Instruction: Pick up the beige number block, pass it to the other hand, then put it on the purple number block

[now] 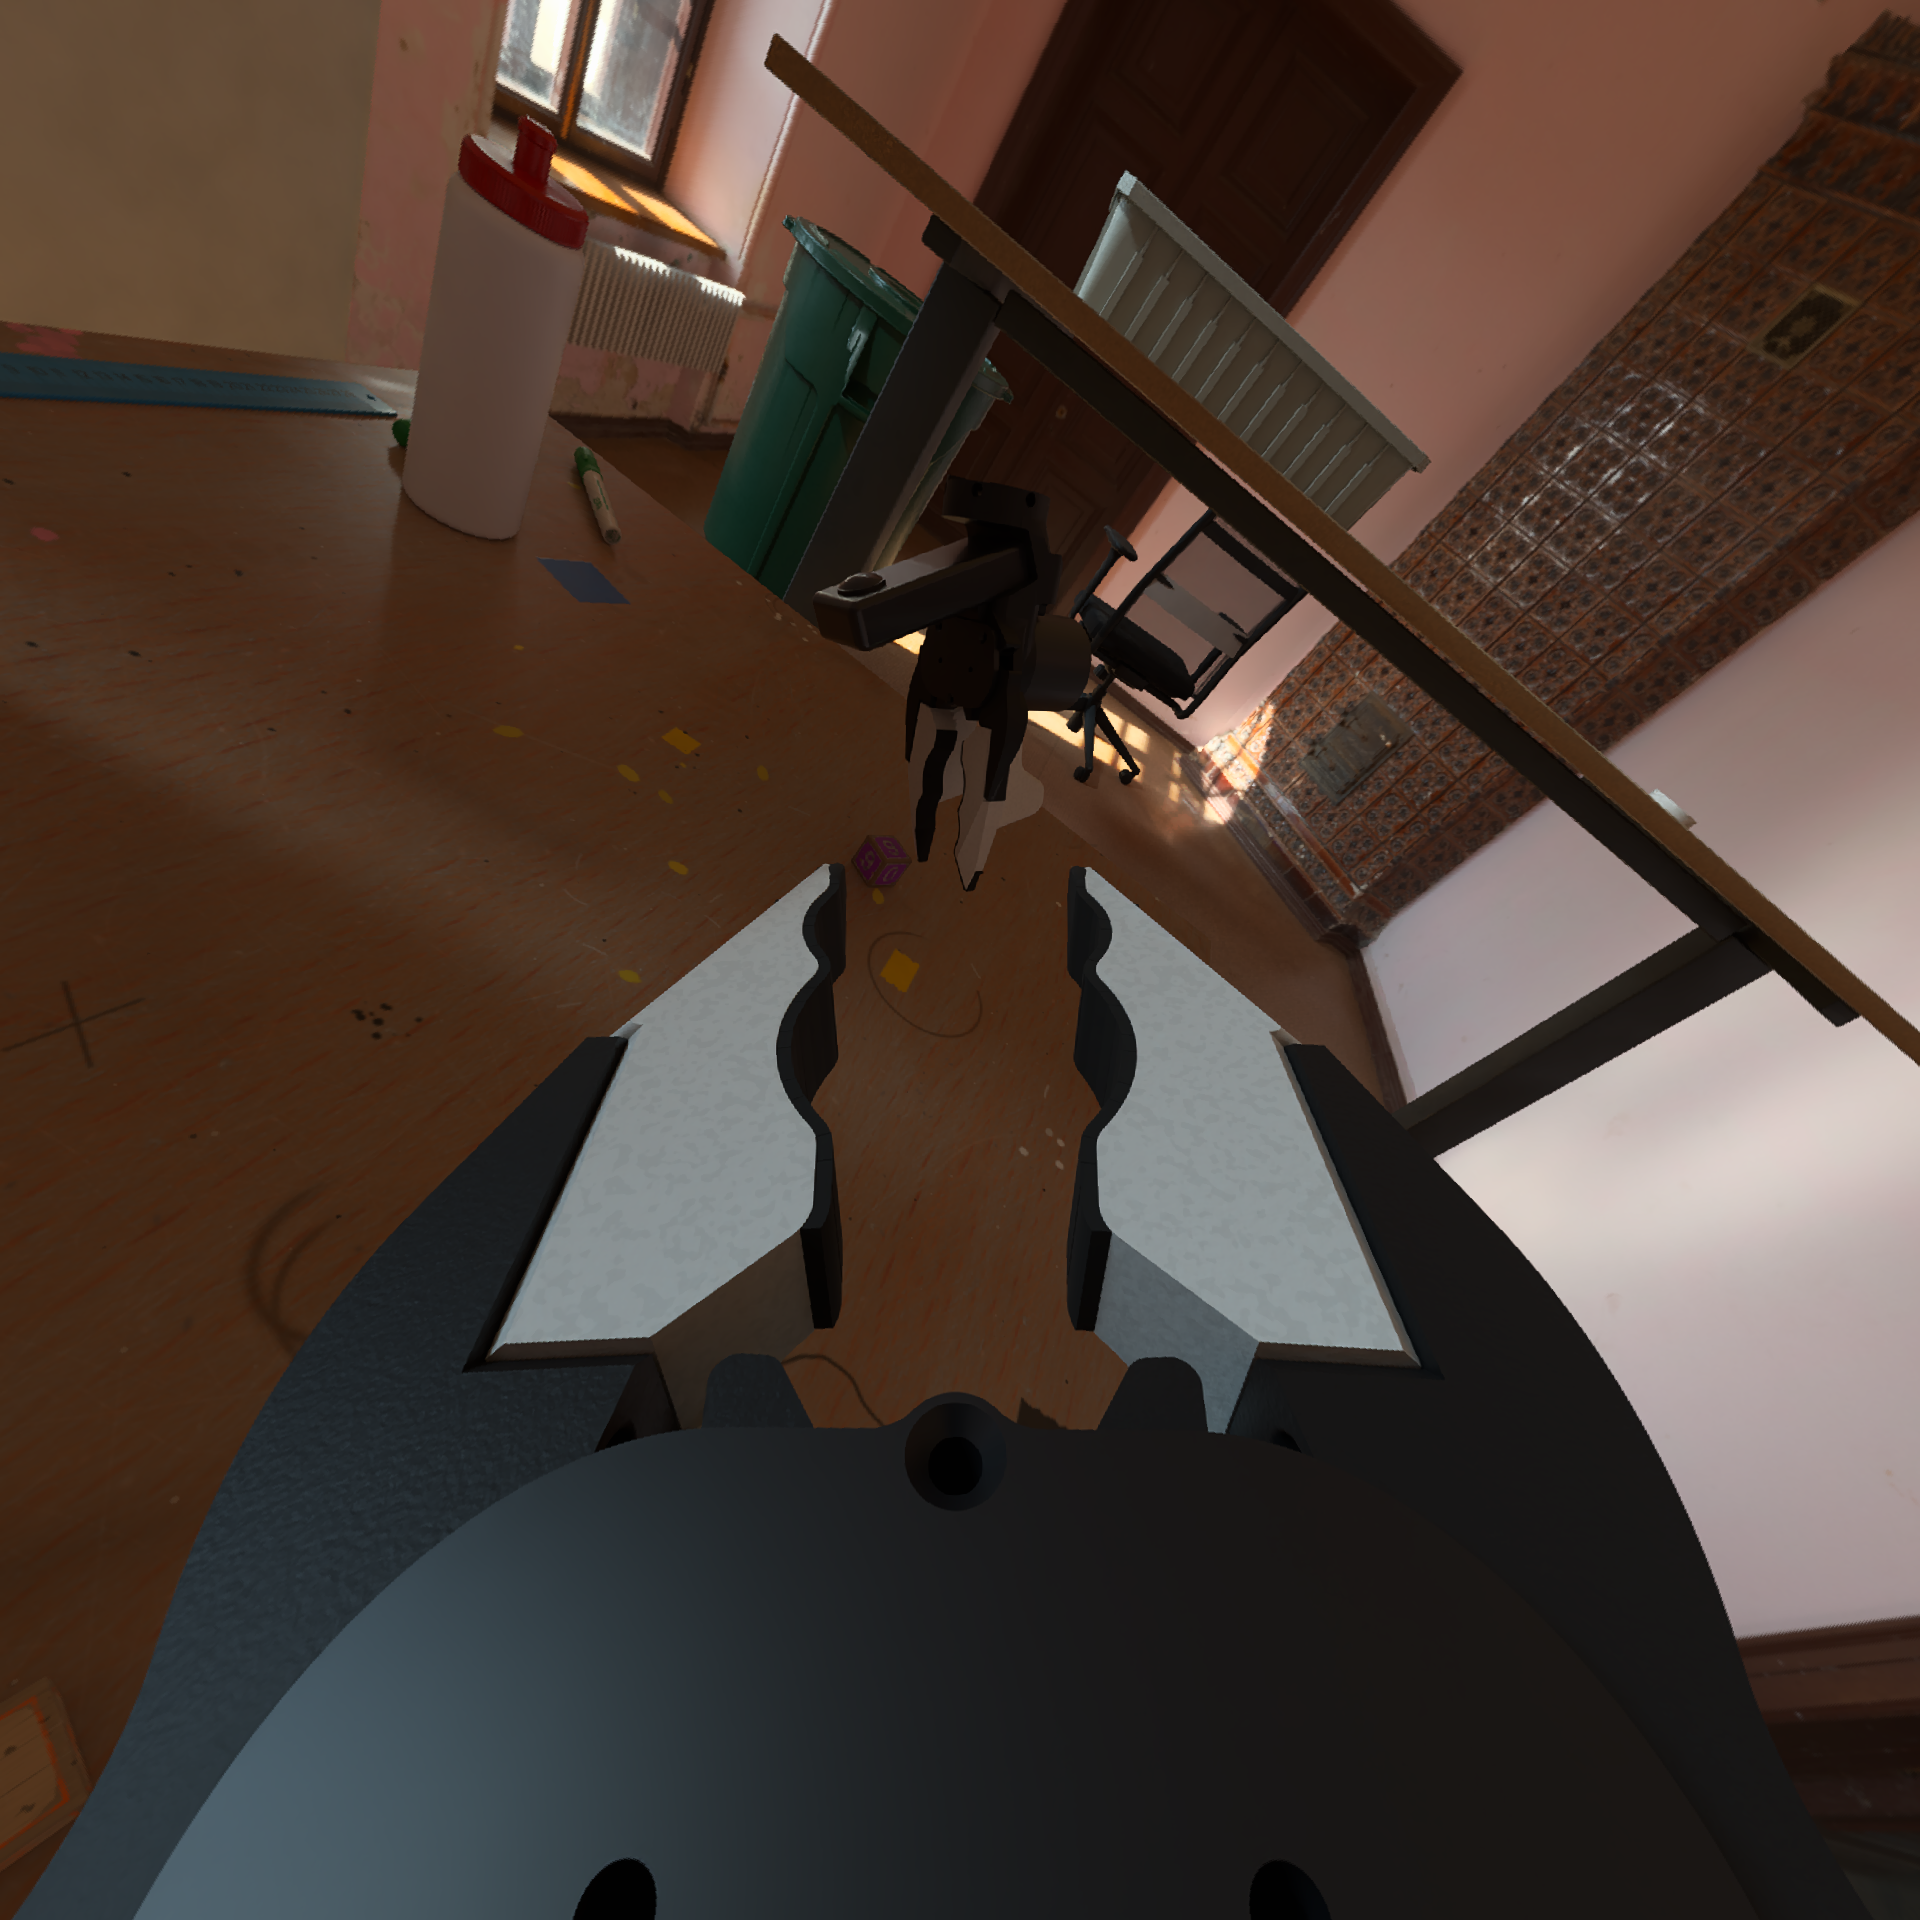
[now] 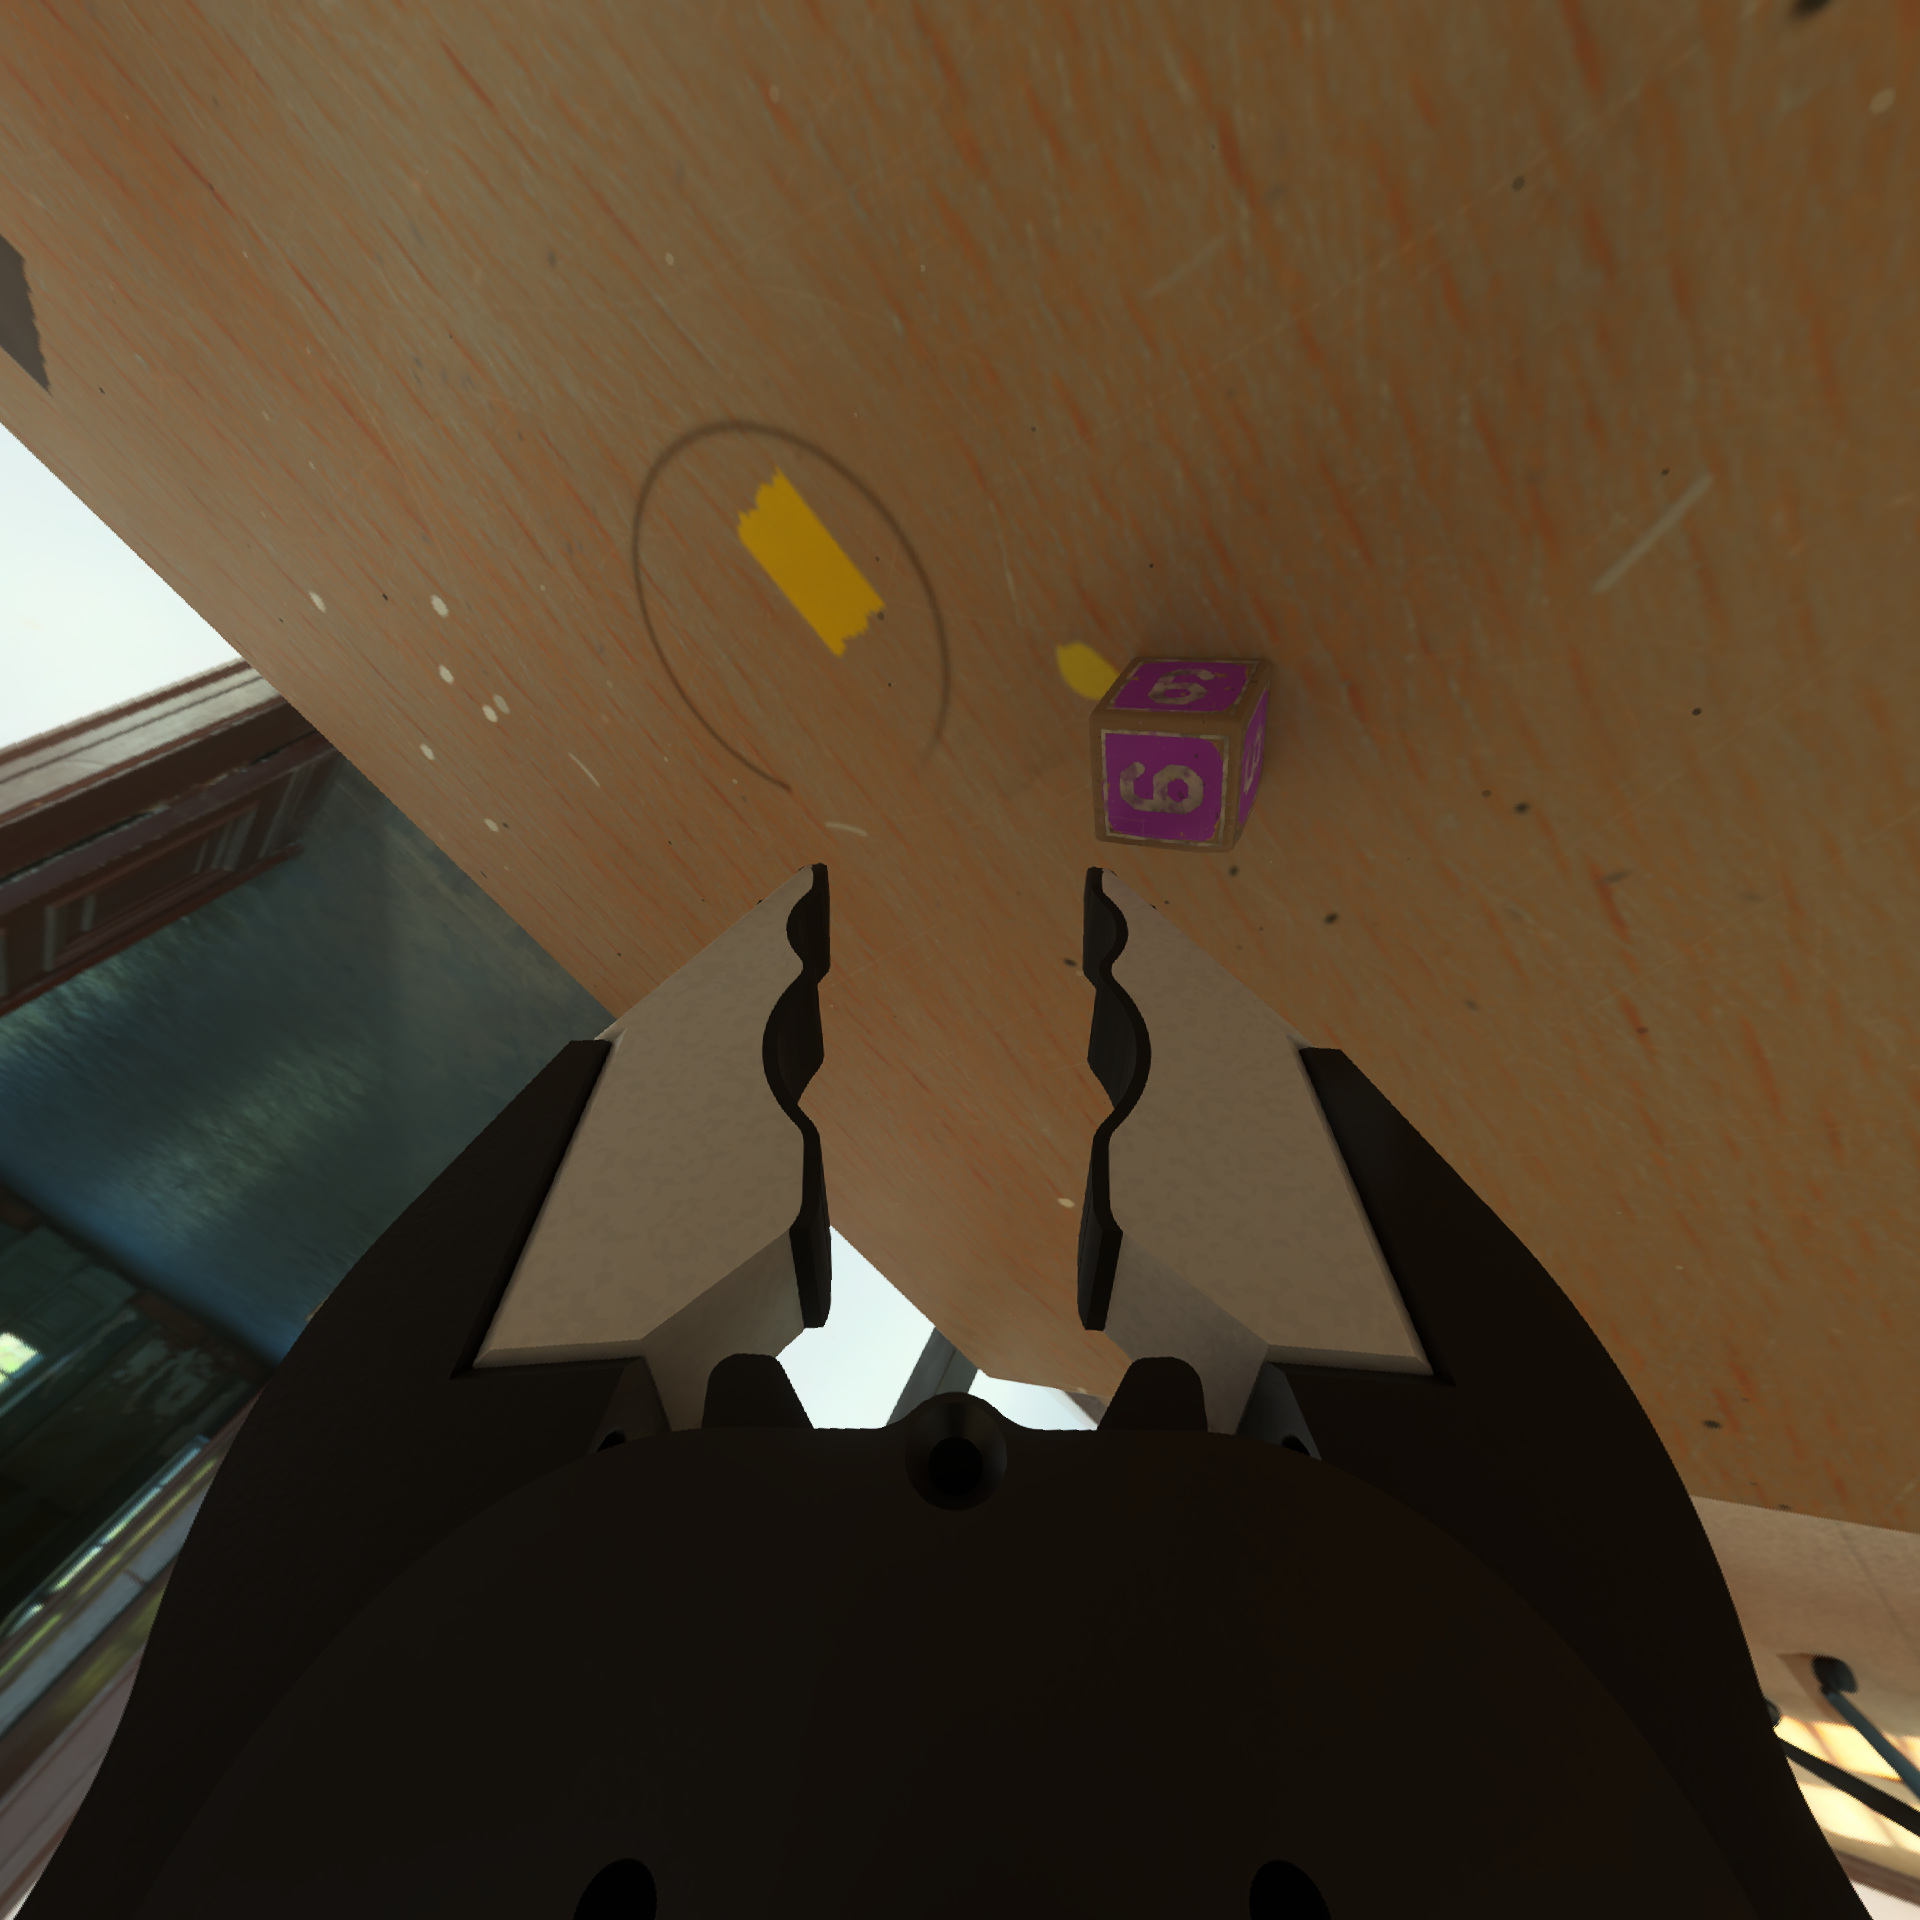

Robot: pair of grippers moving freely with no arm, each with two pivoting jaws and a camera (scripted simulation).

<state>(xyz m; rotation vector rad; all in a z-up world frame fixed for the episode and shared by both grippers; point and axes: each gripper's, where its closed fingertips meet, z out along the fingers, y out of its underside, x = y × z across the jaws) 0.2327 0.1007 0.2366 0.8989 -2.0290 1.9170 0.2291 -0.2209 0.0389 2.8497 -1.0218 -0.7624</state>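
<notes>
Beige number block not visible in either view; purple number block [image 2: 1179,753] sits on the bench [image 2: 1455,312], just ahead and right of the right gripper [image 2: 956,883], jaws apart, empty. Left gripper [image 1: 951,883] farther back, jaws apart, empty. Block faces carry a printed numeral.
</notes>
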